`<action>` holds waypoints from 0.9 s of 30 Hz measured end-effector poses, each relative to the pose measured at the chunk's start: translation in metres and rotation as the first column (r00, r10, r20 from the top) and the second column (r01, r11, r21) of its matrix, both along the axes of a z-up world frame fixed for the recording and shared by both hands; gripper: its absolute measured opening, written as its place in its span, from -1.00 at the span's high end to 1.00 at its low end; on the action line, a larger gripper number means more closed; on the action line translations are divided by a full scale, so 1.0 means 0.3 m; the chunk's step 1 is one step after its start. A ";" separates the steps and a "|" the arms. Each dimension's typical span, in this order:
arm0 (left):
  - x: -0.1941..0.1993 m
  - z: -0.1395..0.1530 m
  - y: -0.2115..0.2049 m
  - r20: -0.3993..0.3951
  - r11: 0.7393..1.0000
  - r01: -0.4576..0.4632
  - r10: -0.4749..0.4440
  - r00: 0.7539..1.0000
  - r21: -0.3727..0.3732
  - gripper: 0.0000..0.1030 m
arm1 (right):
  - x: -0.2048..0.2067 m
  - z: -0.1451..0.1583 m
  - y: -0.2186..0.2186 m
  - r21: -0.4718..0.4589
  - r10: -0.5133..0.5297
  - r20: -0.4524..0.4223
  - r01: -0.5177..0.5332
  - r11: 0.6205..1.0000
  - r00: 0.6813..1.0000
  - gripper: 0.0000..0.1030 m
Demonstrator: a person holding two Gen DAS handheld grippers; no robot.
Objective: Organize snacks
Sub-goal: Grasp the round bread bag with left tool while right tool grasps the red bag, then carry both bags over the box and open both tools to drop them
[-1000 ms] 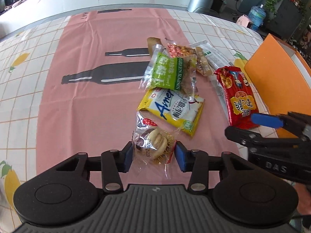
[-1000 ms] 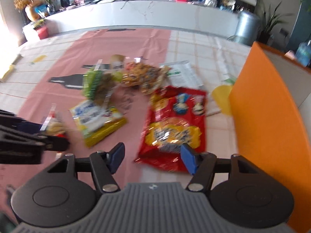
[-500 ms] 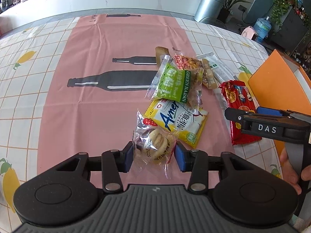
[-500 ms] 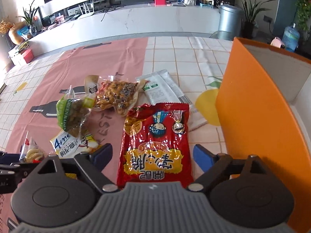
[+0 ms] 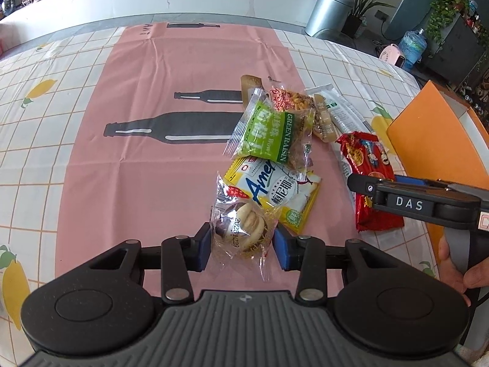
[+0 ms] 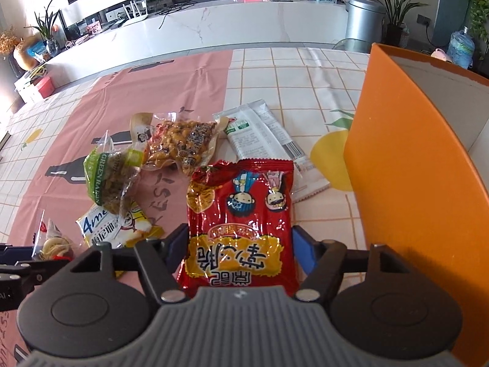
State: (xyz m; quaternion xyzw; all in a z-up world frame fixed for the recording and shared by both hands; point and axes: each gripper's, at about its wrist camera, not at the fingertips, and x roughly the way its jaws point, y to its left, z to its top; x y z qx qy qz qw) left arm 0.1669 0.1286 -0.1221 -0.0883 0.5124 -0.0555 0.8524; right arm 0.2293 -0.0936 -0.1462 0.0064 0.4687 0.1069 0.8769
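Crinkly clear pastry pack (image 5: 241,229) btwn closing left tool (image 5: 243,241) pads.

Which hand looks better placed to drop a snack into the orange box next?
Right. Its tool, closing around the red packet, sits beside the orange box; the left tool is farther away.
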 end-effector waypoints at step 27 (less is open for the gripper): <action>-0.196 0.441 -0.220 0.160 0.989 0.085 -0.066 0.985 -0.118 0.12 | -0.327 0.487 -0.223 0.180 0.049 -0.013 -0.045 0.983 0.999 -0.31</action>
